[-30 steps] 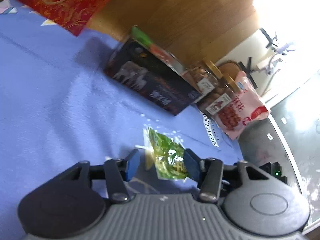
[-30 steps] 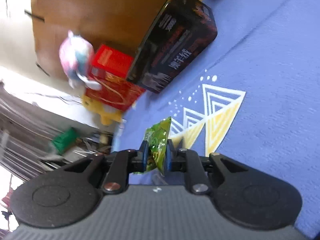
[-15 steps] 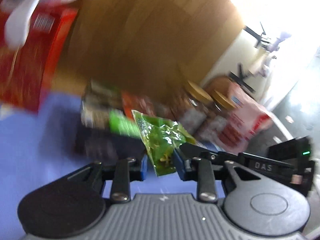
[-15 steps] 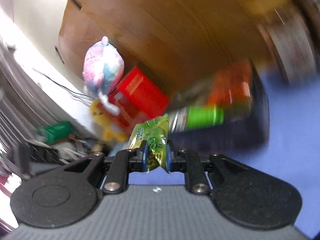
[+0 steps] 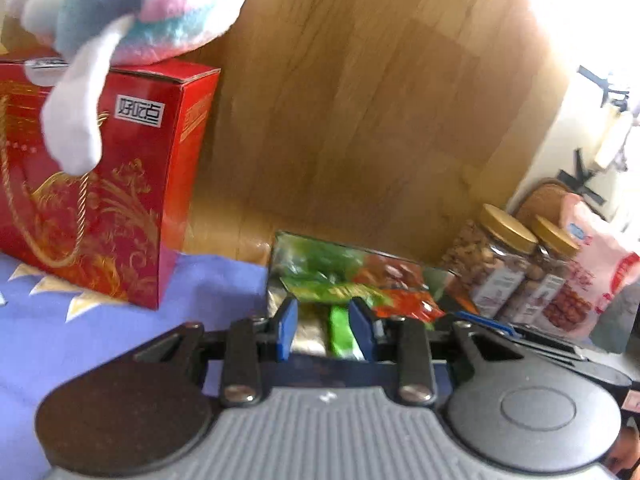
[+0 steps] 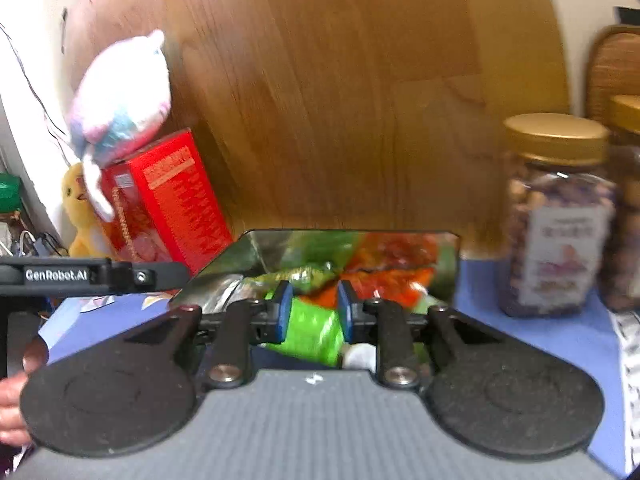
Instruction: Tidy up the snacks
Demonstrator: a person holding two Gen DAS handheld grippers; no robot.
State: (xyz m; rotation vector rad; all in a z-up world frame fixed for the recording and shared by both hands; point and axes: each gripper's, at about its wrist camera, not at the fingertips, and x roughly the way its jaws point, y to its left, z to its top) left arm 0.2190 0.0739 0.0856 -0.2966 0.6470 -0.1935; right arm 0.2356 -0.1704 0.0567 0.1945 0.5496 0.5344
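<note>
An open box with a shiny foil lining (image 5: 280,252) (image 6: 248,252) stands against the wooden panel and holds green and orange snack packets (image 5: 404,300) (image 6: 384,276). My left gripper (image 5: 324,326) hovers over the box with its jaws opening. A green packet (image 5: 340,334) stands edge-on in the gap by the right pad, and the left pad is clear of it. My right gripper (image 6: 313,312) is over the same box, jaws opening. Another green packet (image 6: 312,332) lies loose between and below its pads.
Left of the snack box is a red gift box (image 5: 100,200) with a pastel plush toy (image 5: 132,8) on top. Two gold-lidded jars (image 5: 496,264) (image 6: 556,216) and a pink bag (image 5: 588,264) stand to its right. A blue cloth (image 5: 220,280) covers the table. A hand (image 6: 12,400) shows at the left edge.
Both grippers lifted green packets off the blue cloth and carried them over the foil-lined box. Their jaws have since widened and the packets have slipped down from the pads.
</note>
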